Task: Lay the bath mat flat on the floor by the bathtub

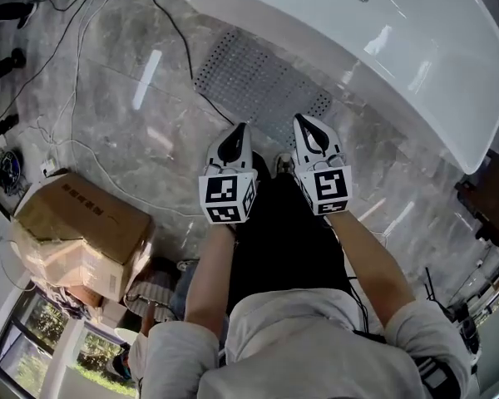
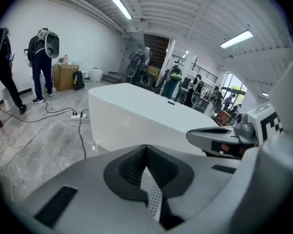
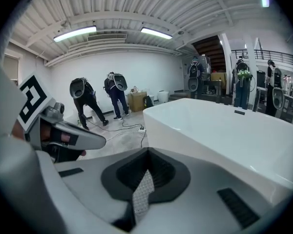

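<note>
Bath mat (image 1: 258, 86): hanging beside the bathtub (image 1: 382, 48); left gripper (image 1: 239, 130) and right gripper (image 1: 304, 123) each pinching its edge tight, spreading it for laying.

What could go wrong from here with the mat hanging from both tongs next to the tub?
The left tongs and right tongs pinch only a thin edge of the bath mat; it might slip free. A black cable runs on the floor beside the mat; laid there, the mat could cover it and not lie flat.
</note>
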The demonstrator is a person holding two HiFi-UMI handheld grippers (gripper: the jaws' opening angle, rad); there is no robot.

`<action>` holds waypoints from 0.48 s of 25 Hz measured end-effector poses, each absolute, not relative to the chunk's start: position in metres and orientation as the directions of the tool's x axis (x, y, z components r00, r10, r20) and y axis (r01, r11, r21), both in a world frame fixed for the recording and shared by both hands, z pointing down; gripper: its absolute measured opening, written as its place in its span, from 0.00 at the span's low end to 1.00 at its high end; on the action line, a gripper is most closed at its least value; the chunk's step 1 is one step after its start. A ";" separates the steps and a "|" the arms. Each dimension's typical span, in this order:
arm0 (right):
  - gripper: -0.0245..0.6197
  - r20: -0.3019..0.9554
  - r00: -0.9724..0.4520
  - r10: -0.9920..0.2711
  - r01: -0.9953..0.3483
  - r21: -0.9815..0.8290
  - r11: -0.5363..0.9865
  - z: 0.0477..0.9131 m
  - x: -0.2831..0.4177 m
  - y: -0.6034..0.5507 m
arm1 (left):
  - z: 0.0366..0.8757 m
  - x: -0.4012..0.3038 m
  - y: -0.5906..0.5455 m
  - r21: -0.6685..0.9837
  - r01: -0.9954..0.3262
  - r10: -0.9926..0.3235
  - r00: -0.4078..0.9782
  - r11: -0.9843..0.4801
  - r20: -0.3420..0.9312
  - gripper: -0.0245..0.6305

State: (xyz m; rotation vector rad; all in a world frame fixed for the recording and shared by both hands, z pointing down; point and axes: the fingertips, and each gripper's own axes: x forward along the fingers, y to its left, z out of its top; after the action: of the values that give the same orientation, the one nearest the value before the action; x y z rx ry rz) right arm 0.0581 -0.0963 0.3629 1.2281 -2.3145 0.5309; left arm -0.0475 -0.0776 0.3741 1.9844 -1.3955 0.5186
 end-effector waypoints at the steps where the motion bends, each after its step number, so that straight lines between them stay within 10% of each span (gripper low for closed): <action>1: 0.05 0.552 -0.496 -0.670 -0.841 -0.115 0.528 0.352 0.059 -0.093 | 0.361 -0.045 -0.076 0.277 -0.934 -0.688 0.355 -0.226 0.633 0.05; 12: 0.05 0.396 -0.570 -0.720 -0.805 -0.092 0.587 0.218 0.075 -0.063 | 0.241 -0.017 -0.048 0.210 -0.951 -0.775 0.306 -0.226 0.553 0.05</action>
State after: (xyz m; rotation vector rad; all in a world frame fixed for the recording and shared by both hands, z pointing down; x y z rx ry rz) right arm 0.0754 -0.0629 0.2183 1.2423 -2.5023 0.3776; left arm -0.0169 -0.0478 0.2412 2.0695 -1.5283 0.4555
